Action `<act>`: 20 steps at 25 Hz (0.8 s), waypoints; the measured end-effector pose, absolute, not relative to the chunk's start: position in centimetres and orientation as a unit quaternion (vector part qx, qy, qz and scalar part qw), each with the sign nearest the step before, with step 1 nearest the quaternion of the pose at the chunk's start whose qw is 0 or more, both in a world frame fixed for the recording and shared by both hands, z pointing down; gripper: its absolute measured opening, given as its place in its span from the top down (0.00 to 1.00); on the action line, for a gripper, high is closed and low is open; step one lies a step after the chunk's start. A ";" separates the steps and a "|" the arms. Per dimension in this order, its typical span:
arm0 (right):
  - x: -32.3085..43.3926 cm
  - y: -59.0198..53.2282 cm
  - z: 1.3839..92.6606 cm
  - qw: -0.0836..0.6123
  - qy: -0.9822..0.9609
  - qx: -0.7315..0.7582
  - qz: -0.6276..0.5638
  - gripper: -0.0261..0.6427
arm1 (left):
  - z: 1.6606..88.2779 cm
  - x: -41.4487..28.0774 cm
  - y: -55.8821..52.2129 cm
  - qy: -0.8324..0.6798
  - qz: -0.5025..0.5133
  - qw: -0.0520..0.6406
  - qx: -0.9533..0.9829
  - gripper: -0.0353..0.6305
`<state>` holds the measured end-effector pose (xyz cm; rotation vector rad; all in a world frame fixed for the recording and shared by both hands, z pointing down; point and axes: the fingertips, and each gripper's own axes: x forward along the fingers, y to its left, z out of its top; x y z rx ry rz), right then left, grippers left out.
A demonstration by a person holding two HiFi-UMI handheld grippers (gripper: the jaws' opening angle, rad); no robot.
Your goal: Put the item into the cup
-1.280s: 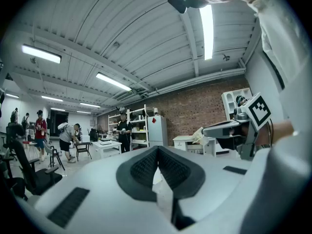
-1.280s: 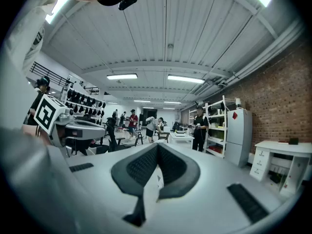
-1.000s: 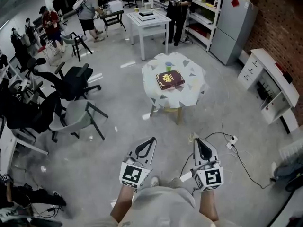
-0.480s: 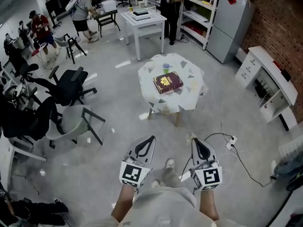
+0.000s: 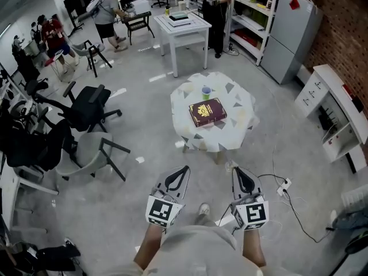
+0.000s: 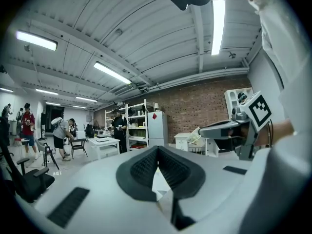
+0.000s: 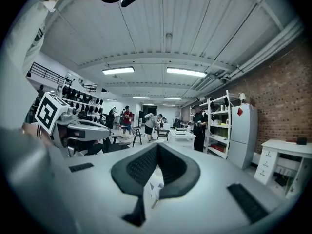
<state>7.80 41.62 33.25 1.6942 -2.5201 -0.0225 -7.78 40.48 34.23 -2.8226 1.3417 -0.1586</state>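
A small round table (image 5: pixel 241 119) under a white patterned cloth stands a few steps ahead of me. On it lie a dark red book (image 5: pixel 207 112) and, just behind the book, a small green cup (image 5: pixel 206 92). I cannot make out any other item on the table from here. My left gripper (image 5: pixel 184 169) and right gripper (image 5: pixel 236 170) are held low near my waist, far short of the table. Each has its jaws closed tip to tip with nothing between them, as the left gripper (image 6: pixel 157 150) and right gripper (image 7: pixel 157 146) show in their own views.
Black office chairs (image 5: pixel 86 103) and a grey chair (image 5: pixel 95 148) stand to the left. A white table (image 5: pixel 183 27), shelves and a grey fridge (image 5: pixel 290 36) are at the back, where people stand. A white desk (image 5: pixel 336 105) is at right. Cables and a power strip (image 5: pixel 283 185) lie on the floor.
The head view has shifted as I walk; the table with book and cup now sits a little lower in the frame. Both grippers stay shut in the same pose.
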 end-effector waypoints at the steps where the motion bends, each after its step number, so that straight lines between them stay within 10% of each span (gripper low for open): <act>1: 8.2 40.8 33.1 0.052 -0.830 0.555 -0.007 0.95 | 34.1 -7.4 39.7 0.431 -0.051 0.006 -0.901 0.93; 20: 12.7 29.8 33.4 0.040 -0.847 0.530 0.007 0.95 | 33.9 -2.9 30.2 0.466 -0.062 0.001 -0.883 0.93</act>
